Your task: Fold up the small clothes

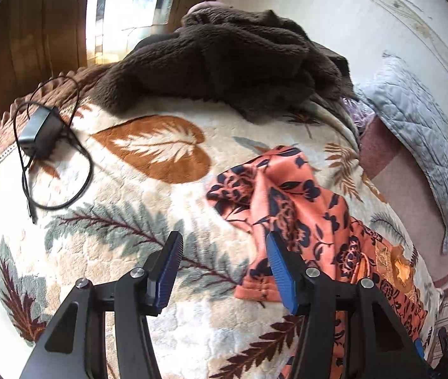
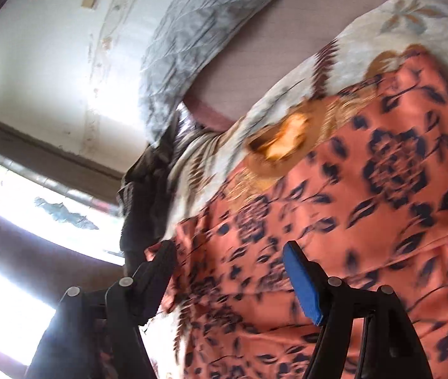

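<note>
A small orange garment with dark blue flowers (image 1: 303,202) lies crumpled on a cream leaf-patterned blanket (image 1: 148,189) on a bed. My left gripper (image 1: 224,252) is open and empty, low over the blanket, its right finger at the garment's left edge. In the right wrist view, tilted and blurred, the same garment (image 2: 366,189) fills the frame. My right gripper (image 2: 230,259) is open just above it, with cloth between and under the fingers. A yellow-orange patch (image 2: 287,139) shows on the garment's far edge.
A dark brown fleece (image 1: 224,60) is heaped at the far side of the bed. A black charger with a coiled cable (image 1: 40,132) lies at the left. A grey quilted pillow (image 1: 420,132) and a pink sheet (image 1: 407,189) are at the right, against a white wall.
</note>
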A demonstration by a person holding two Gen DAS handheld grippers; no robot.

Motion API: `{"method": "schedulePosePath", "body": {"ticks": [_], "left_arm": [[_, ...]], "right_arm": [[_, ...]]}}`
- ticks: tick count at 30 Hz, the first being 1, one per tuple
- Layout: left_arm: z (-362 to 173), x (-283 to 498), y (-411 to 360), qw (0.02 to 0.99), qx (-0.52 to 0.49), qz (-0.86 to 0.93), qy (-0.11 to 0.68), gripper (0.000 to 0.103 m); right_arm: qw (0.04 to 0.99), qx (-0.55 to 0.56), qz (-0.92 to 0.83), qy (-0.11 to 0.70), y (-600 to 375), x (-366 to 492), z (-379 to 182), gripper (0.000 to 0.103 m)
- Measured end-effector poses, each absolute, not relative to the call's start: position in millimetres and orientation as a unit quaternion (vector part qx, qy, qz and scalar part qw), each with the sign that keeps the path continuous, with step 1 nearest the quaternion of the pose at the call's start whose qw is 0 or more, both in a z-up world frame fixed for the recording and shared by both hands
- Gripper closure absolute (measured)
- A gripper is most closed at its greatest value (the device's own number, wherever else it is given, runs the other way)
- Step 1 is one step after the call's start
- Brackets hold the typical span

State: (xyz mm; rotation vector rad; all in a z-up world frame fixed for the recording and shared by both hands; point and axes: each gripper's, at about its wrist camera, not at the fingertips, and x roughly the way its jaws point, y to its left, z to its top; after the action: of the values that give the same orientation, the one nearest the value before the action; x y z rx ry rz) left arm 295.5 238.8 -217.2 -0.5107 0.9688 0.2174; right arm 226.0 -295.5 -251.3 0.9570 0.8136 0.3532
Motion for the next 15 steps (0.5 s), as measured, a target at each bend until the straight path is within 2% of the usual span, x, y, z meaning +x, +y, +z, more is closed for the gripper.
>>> {"method": "schedulePosePath", "body": {"ticks": [5,8,11,15], "left_arm": [[-224,297,256,0.841,-0.266,0.084,0.464,0.047],[-224,297,269,0.844,-0.259,0.100,0.459,0.046],[-225,296,284,0.844,-0.252,0.111,0.460,0.046],[-223,295,304,0.845,-0.257,0.123,0.452,0.045]], "right_arm": [[0.746,0.446,0.263,0.419,-177,234,-272,0.030],[0.708,0.487,0.275,0.431,-120,244,-301,0.030],[0.667,0.528,0.278,0.447,-80,262,-327,0.030],[0.669,0.536,0.246,0.452,-47,287,-342,0.030]]}}
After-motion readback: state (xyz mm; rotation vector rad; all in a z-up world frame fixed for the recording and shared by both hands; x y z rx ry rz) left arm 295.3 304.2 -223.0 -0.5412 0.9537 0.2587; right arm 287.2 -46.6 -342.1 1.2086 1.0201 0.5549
